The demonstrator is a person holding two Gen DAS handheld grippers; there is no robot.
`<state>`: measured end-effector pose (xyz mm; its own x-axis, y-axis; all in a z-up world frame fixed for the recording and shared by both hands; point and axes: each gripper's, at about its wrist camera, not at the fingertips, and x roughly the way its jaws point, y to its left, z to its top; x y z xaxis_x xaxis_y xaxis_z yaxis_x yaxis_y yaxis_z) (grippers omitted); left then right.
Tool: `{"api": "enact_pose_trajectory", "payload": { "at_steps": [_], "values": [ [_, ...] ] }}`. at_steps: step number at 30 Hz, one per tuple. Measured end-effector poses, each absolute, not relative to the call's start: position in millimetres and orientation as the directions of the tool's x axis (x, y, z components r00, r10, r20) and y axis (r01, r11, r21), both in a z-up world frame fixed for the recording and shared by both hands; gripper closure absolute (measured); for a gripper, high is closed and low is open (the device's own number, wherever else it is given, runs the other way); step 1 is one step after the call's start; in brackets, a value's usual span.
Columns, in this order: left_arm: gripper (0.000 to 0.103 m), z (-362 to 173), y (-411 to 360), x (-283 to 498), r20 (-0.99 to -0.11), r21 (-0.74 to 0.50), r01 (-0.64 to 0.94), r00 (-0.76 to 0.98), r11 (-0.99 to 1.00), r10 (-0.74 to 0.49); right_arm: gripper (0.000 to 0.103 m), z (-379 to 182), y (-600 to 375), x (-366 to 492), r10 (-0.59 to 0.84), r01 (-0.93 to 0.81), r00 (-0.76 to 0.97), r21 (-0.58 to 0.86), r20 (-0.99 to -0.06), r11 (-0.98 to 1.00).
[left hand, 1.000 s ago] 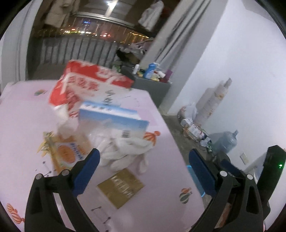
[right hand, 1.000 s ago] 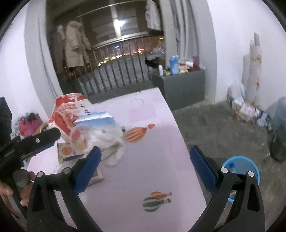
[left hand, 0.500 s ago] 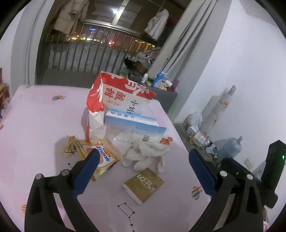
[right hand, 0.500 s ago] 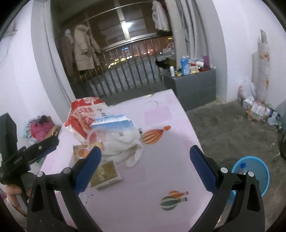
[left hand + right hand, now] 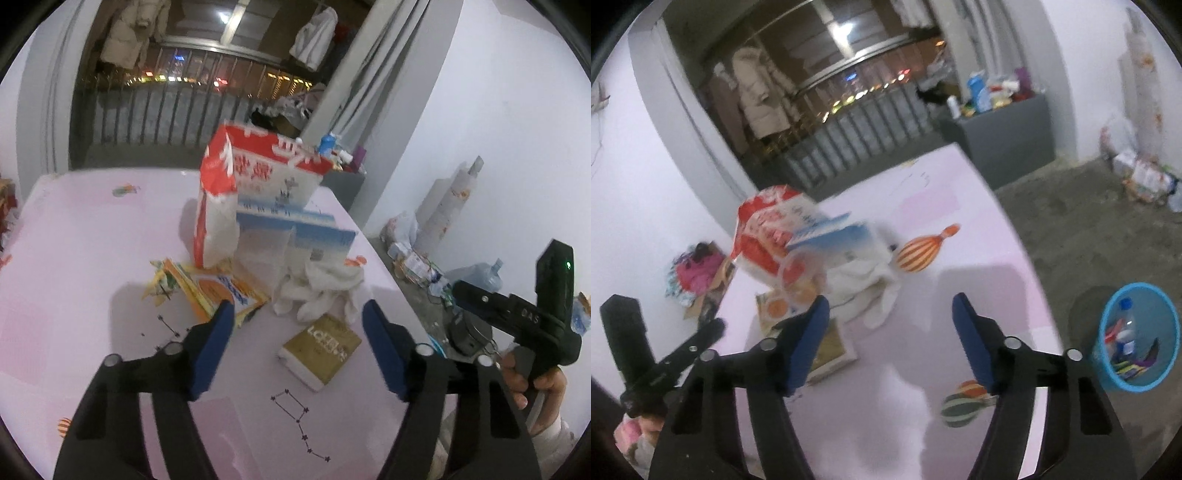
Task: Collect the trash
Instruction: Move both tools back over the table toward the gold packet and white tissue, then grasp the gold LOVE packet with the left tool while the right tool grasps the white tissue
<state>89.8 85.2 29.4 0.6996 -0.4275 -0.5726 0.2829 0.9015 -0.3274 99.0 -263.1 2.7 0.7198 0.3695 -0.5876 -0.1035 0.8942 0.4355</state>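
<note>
The trash sits in one cluster near the middle of the pink worktop (image 5: 74,258). A red-and-white bag (image 5: 236,184) stands upright, its long axis vertical, printed with large characters. Leaning against it, a blue-and-white box (image 5: 295,229) lies flat, its length running toward the worktop's right edge. In front of that is a heap of crumpled white gloves (image 5: 317,288), limp and folded over. An orange-and-yellow wrapper (image 5: 218,291) lies flat to the left, its long side angled toward the left tool (image 5: 297,350). A gold box (image 5: 325,345) lies flat nearest the camera, turned diagonally, one corner pointing at the gloves. In the right wrist view a clear plastic cup (image 5: 801,273) lies on its side, mouth facing the camera.

Both tools hover over the worktop with their jaws closing, at about a middling gap, nothing between them. The right tool (image 5: 890,343) is over bare worktop to the right of the pile.

The worktop's right edge drops to a grey floor, where a blue bin (image 5: 1137,339) stands holding a bottle and scraps. Wide bare pink surface lies left of the pile.
</note>
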Motion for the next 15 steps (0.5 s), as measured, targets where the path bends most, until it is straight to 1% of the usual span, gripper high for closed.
{"api": "enact_pose_trajectory", "payload": {
  "at_steps": [2,4,5,10,15],
  "values": [
    [0.046,21,84,95,-0.589,-0.337,0.295,0.674,0.894,-0.445,0.049,-4,-252,105,0.393,-0.114,0.691,0.446,-0.607,0.888],
    [0.053,13,81,100,-0.605,-0.339,0.314,0.649,0.887,-0.461,0.054,-9,-245,110,0.404,-0.117,0.670,0.450,-0.623,0.886],
    [0.055,12,80,102,-0.609,-0.338,0.318,0.644,0.886,-0.463,0.057,-11,-241,113,0.408,-0.116,0.660,0.451,-0.631,0.885],
    [0.068,5,71,120,-0.632,-0.303,0.354,0.620,0.885,-0.465,0.063,-18,-231,130,0.406,-0.115,0.636,0.440,-0.656,0.891],
    [0.080,5,63,135,-0.632,-0.294,0.383,0.609,0.876,-0.479,0.071,-33,-224,157,0.396,-0.105,0.612,0.426,-0.685,0.899]
  ]
}}
